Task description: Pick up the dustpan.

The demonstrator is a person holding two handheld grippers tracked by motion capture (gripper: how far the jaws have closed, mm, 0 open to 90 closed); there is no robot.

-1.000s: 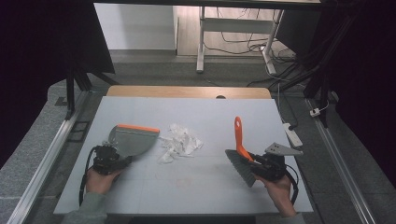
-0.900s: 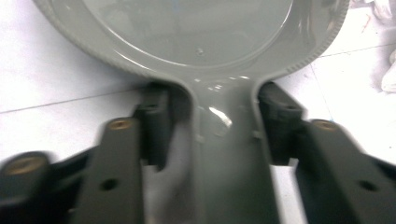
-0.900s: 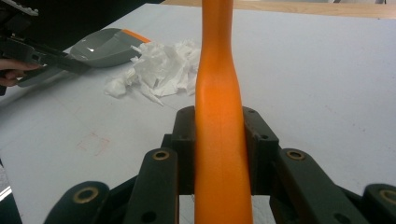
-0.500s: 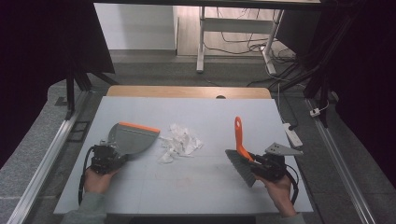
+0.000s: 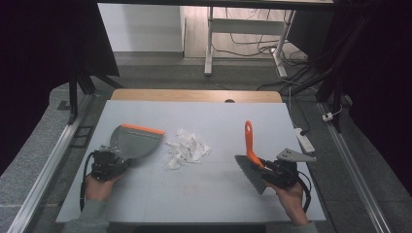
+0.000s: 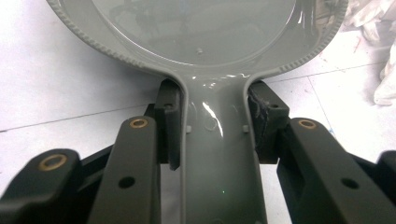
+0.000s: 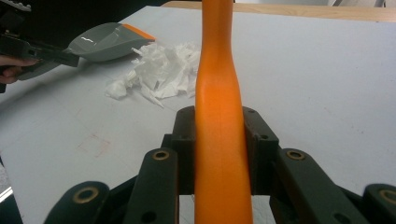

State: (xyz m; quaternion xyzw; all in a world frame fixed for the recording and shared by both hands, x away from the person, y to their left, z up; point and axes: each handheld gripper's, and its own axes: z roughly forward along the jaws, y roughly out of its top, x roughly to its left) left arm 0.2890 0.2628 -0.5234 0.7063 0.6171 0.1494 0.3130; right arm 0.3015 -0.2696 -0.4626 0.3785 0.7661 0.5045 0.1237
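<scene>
A grey dustpan (image 5: 133,141) with an orange lip lies on the white table (image 5: 218,116) at the left. My left gripper (image 5: 114,160) is shut on its handle (image 6: 217,154), with the pads pressing both sides. A pile of crumpled white paper scraps (image 5: 187,148) lies just right of the dustpan's mouth. At the right, my right gripper (image 5: 267,167) is shut on the orange handle (image 7: 218,93) of a hand brush. The brush's grey bristles (image 5: 250,174) rest near the table, and its handle points away from me.
The table's wooden far edge (image 5: 194,94) and metal side rails (image 5: 48,170) border the work surface. A power strip (image 5: 305,141) lies off the right edge. Bare tabletop separates the paper pile from the brush.
The left gripper has settled a little closer on the dustpan's handle and the dustpan has shifted slightly. The right hand and the brush have kept still.
</scene>
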